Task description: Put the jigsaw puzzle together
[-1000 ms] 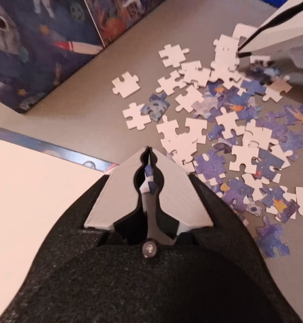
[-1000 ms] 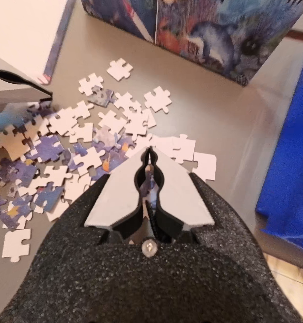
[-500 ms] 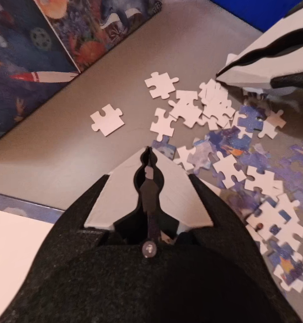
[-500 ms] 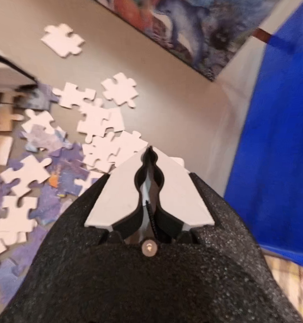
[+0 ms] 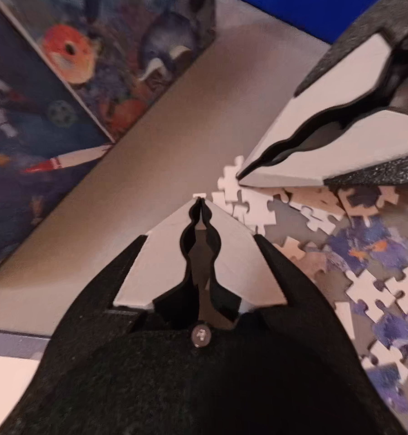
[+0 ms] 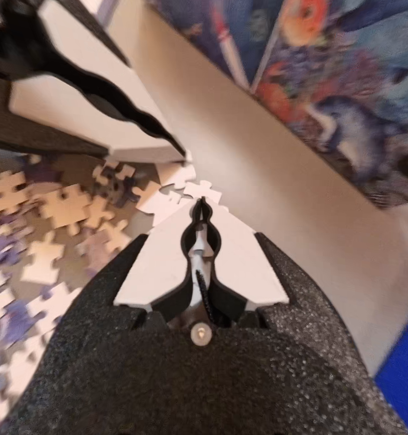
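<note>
Loose jigsaw pieces (image 5: 257, 211) lie in a heap on the grey table (image 5: 151, 176), some white side up, some blue-purple (image 5: 368, 244). My left gripper (image 5: 200, 200) is shut, low over the table at the heap's far left edge, with a small white piece end (image 5: 199, 195) just beyond its tips. My right gripper (image 6: 201, 200) is shut, its tips at a white piece (image 6: 203, 188) on the same edge. Each shows in the other's view: the right gripper (image 5: 239, 175) and the left gripper (image 6: 184, 153). The tips are close together. I see no piece held in either.
A picture-covered puzzle box (image 5: 56, 117) stands along the far side of the table and also shows in the right wrist view (image 6: 339, 82). A white board with a blue border (image 5: 9, 339) lies at the near left. A blue surface (image 6: 405, 353) is on the right. My two grippers' fingertips are within a few centimetres of each other.
Both grippers have dropped lower and moved toward the far edge of the heap, closing in on each other. Both have stayed shut.
</note>
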### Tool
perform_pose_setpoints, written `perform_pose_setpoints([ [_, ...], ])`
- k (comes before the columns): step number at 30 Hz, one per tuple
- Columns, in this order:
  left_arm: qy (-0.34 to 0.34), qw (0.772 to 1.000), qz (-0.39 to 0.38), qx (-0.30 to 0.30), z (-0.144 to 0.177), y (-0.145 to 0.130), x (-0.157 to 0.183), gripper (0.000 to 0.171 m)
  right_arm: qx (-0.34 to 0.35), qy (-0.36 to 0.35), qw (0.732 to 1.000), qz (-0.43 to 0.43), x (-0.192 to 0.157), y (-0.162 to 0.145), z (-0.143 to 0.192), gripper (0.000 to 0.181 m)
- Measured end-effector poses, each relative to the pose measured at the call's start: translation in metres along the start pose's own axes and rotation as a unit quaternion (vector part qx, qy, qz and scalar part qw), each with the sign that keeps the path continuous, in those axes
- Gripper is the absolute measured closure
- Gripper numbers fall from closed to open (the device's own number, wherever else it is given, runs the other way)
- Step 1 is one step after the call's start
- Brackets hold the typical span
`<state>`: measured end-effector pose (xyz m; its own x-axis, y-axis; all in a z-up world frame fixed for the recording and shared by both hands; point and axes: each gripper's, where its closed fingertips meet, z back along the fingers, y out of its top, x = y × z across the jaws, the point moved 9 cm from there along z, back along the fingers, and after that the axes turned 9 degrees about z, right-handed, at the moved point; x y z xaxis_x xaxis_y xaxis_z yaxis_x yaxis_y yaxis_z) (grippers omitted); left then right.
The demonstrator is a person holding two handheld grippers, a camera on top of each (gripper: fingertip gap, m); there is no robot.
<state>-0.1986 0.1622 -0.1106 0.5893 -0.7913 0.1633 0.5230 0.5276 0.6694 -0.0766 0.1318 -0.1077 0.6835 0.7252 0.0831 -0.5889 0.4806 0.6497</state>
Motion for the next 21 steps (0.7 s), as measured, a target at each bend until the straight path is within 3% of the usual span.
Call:
perform_pose_setpoints([
  [1, -0.006, 1.0, -0.023, -0.005, 0.003, -0.004, 0.007, 0.171, 0.001, 0.022, 1.0, 0.009, -0.008, -0.001, 0.003, 0.181],
  [4, 0.031, 0.999, -0.044, 0.004, 0.028, -0.013, 0.008, 0.171, 0.023, -0.036, 0.999, 0.015, -0.009, -0.003, 0.028, 0.181],
  [7, 0.075, 0.997, -0.032, 0.019, 0.091, -0.034, -0.016, 0.171, 0.071, -0.03, 0.997, -0.008, -0.021, -0.007, 0.069, 0.181],
  [10, 0.147, 0.988, -0.011, -0.038, 0.156, -0.096, -0.059, 0.159, 0.143, -0.062, 0.988, -0.023, -0.044, -0.028, 0.099, 0.181],
  [14, 0.173, 0.979, 0.079, -0.071, 0.204, -0.18, -0.081, 0.156, 0.216, -0.07, 0.969, -0.096, -0.071, -0.045, 0.101, 0.181],
  [16, 0.196, 0.974, 0.103, -0.053, 0.223, -0.204, -0.075, 0.156, 0.202, -0.04, 0.976, -0.074, -0.08, -0.03, 0.096, 0.18],
  [19, 0.233, 0.96, 0.15, -0.031, 0.238, -0.228, -0.072, 0.155, 0.165, 0.032, 0.985, 0.024, -0.094, 0.015, 0.074, 0.15],
  [21, 0.234, 0.957, 0.169, -0.002, 0.238, -0.233, -0.071, 0.156, 0.104, 0.095, 0.987, 0.073, -0.105, 0.05, 0.053, 0.155],
])
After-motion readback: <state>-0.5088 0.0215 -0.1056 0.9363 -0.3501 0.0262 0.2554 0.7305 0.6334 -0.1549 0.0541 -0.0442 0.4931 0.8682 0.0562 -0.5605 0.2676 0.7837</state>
